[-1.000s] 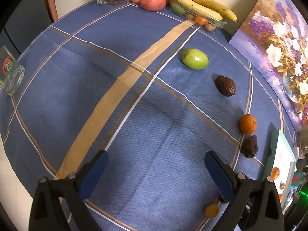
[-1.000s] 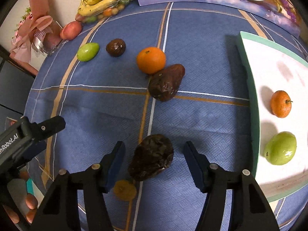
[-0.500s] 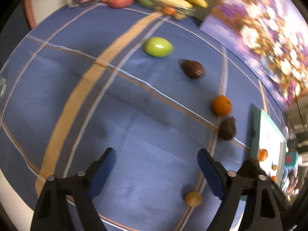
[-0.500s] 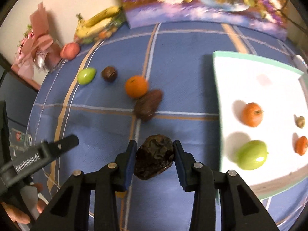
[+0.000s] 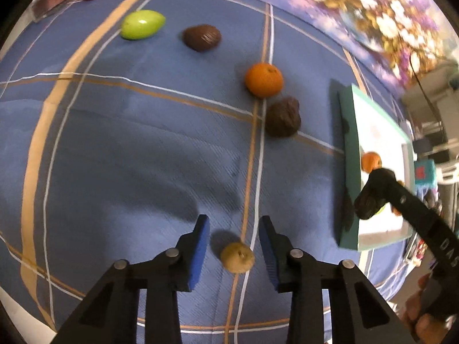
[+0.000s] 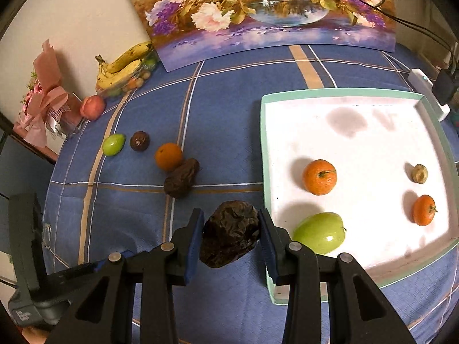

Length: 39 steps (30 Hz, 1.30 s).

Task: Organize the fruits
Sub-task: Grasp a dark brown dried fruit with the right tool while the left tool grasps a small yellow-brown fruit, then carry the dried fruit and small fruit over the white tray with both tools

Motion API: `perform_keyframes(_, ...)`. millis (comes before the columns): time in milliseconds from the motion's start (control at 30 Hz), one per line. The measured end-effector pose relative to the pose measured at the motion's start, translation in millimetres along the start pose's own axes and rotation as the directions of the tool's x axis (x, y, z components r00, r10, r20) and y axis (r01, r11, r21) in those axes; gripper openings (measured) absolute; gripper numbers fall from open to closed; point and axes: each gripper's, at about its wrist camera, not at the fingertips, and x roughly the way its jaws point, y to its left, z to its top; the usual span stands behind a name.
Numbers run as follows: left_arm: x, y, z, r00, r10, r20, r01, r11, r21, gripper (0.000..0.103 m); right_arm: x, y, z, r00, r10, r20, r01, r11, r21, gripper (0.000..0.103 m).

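Observation:
My right gripper (image 6: 231, 233) is shut on a dark wrinkled fruit (image 6: 229, 238) and holds it above the blue cloth beside the left rim of the white tray (image 6: 262, 154). The tray holds two oranges (image 6: 320, 177), a green apple (image 6: 320, 236) and a small tan fruit (image 6: 419, 173). My left gripper (image 5: 233, 243) is open, its fingers on either side of a small tan fruit (image 5: 237, 257) on the cloth, apart from it. On the cloth lie a green fruit (image 5: 142, 24), a dark brown fruit (image 5: 202, 37), an orange (image 5: 264, 79) and a wrinkled brown fruit (image 5: 282, 117).
A flower painting (image 6: 269, 8) leans at the back. Bananas on a clear box of small fruits (image 6: 126, 68), a red apple (image 6: 92, 107) and a pink bouquet (image 6: 43, 100) stand at the back left. A white charger (image 6: 427, 91) and cables lie behind the tray.
My right gripper closed on the dark wrinkled fruit and lifted it toward the tray. My left gripper moved right and down to straddle the small tan fruit and narrowed.

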Motion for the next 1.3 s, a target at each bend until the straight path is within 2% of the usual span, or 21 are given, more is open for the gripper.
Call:
perform_keyframes(333,11.1,-9.2,-13.1,0.998,0.05,-0.046,-0.048,0.998,0.044,0.031,-4.8,-3.6,0.2,1.0,0.005,0.005,-0.005,1.0,0.01,0.04)
perform_keyframes(400,11.2,-10.7,-14.0,0.998,0.048,-0.044,-0.046,0.998,0.045,0.026,-6.0,-3.8,0.2,1.0,0.006,0.008,-0.007,1.0,0.012,0.04)
perform_keyframes(600,3.3,-17.5,-21.2,0.999,0.04,-0.024,-0.038,0.996,0.075,0.026,-9.2,-6.2,-0.3,1.0,0.012,0.012,-0.012,1.0,0.017,0.04)
perform_keyframes(967,-33.1,-36.7,-22.2,0.992,-0.023,0.121,0.011,0.995,0.098,0.026,-19.0,-25.7,4.1,0.999,0.005,0.041,-0.008,0.998,0.065,0.04)
perform_keyframes(1067,-45.2,-45.3,-24.9,0.985,-0.048,0.165,0.028,0.992,0.119,0.026,-28.1,-41.0,7.6,0.997,-0.031,0.069,0.025,0.995,0.095,0.04)
perform_keyframes(1200,-53.2,-59.5,-12.9,0.972,-0.099,0.212,0.065,0.985,0.161,0.026,-42.8,-69.5,11.7,0.988,-0.114,0.104,0.097,0.983,0.156,0.04)
perform_keyframes(1300,-49.1,-86.8,-1.1,0.96,-0.144,0.241,0.095,0.974,0.206,0.026,-51.6,-90.7,14.6,0.978,-0.165,0.128,0.135,0.968,0.211,0.04)
